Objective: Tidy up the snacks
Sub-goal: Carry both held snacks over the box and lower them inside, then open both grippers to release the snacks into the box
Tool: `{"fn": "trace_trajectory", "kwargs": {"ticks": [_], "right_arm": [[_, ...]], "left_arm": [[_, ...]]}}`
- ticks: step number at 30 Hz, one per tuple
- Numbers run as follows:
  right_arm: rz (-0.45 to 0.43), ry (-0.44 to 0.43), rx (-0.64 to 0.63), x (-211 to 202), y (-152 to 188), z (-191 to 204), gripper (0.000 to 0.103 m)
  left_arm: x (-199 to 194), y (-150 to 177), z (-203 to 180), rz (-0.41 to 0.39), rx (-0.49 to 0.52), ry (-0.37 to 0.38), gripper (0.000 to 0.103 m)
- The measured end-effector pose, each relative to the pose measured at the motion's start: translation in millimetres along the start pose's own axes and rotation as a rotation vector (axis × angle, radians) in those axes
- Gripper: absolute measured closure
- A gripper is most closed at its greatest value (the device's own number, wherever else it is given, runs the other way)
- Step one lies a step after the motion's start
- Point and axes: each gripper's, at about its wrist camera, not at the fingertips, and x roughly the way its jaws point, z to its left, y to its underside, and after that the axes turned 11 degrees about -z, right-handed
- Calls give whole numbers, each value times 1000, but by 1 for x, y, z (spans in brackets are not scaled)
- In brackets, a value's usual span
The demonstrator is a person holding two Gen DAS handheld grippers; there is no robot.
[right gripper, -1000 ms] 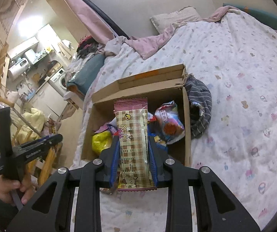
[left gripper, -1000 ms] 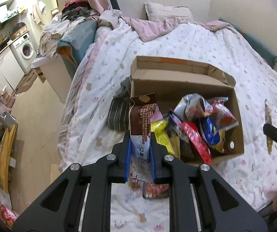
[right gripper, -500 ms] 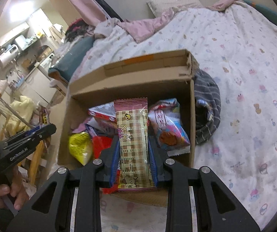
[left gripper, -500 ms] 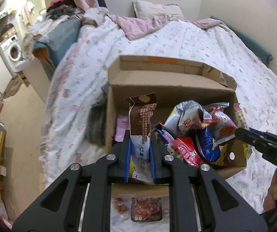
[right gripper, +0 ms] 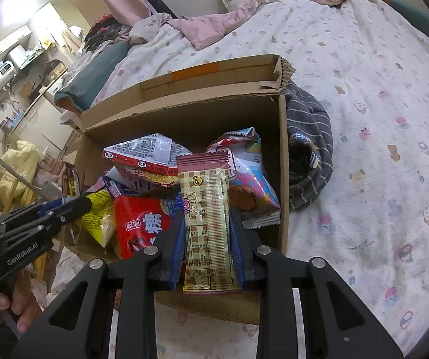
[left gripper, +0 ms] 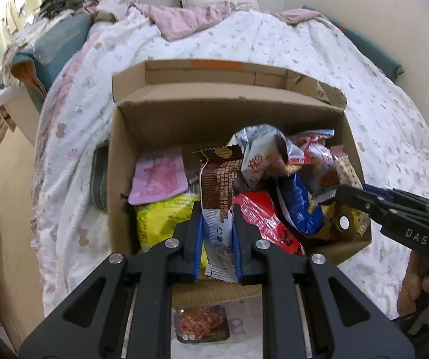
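Since a second ago you have brought both claws down and forward, so the cardboard box (left gripper: 124, 161) that sat ahead of them on the bed (left gripper: 274, 39) now lies right under their tips. Your left gripper (left gripper: 217, 224) is clamped on a brown-and-white snack packet (left gripper: 218, 191), held upright between its blue pads, with its top over the middle of the box. Left of that claw lie a yellow bag (left gripper: 160, 218) and a pink packet (left gripper: 158, 176); right of it a red packet (left gripper: 262, 212) and a silver bag (left gripper: 262, 155). Below the claw, outside the box, a small tray of red snacks (left gripper: 201, 323) rests on the sheet. Your right gripper (right gripper: 207, 236) grips a cream checked wafer packet (right gripper: 207, 209) with a pink top, upright over the box's near right corner. A striped grey cloth (right gripper: 310, 149) lies against the box wall to its right.
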Motion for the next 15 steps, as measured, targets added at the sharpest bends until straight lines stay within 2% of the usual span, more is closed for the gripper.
{"fn": "trace_trajectory", "kwargs": {"ticks": [15], "right_arm": [[-14,-21,49,-5,-3,-7,71]], "left_arm": [[0,10,-7,25,15,2,88]]}}
